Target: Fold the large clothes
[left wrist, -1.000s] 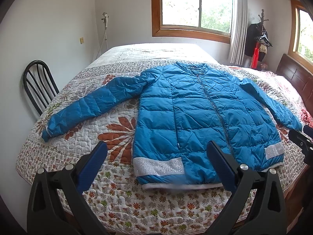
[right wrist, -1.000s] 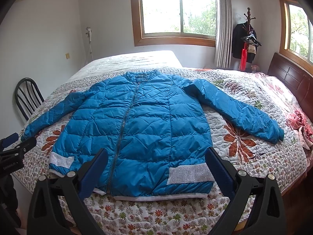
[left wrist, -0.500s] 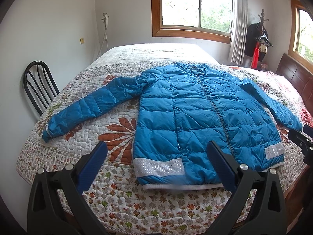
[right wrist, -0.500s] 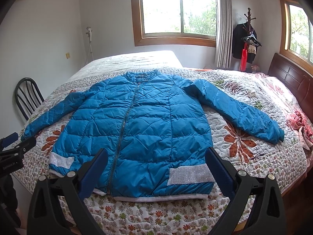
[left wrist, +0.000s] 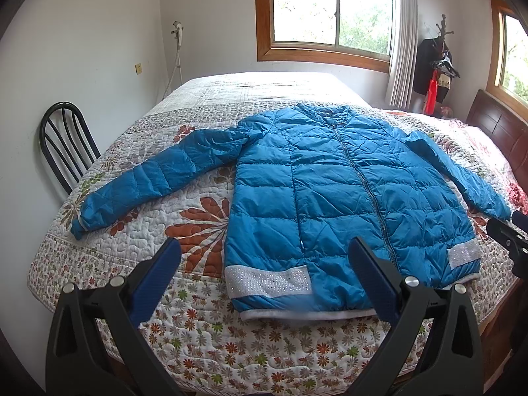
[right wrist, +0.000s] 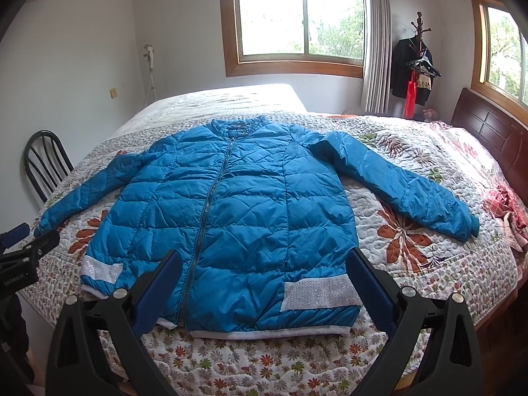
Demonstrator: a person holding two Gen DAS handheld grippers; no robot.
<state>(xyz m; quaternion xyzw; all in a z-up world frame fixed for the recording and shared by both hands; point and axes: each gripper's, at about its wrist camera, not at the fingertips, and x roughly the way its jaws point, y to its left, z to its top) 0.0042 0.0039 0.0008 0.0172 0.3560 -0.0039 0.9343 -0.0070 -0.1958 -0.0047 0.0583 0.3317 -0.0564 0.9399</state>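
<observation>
A blue quilted puffer jacket (left wrist: 343, 198) (right wrist: 231, 211) lies flat and zipped on the bed, collar toward the window, both sleeves spread out, silver bands at the hem. My left gripper (left wrist: 264, 247) hovers open above the near hem on the jacket's left half, holding nothing. My right gripper (right wrist: 264, 257) hangs open above the near hem on the right half, also with nothing in it. Each gripper shows at the other view's edge: the right gripper (left wrist: 508, 234), the left gripper (right wrist: 23, 247).
A floral quilt (left wrist: 198, 323) covers the bed. A black metal chair (left wrist: 66, 145) stands at the bed's left side by the wall. A dark wooden headboard (right wrist: 488, 132) is on the right, a coat rack (right wrist: 415, 66) with clothes near the window.
</observation>
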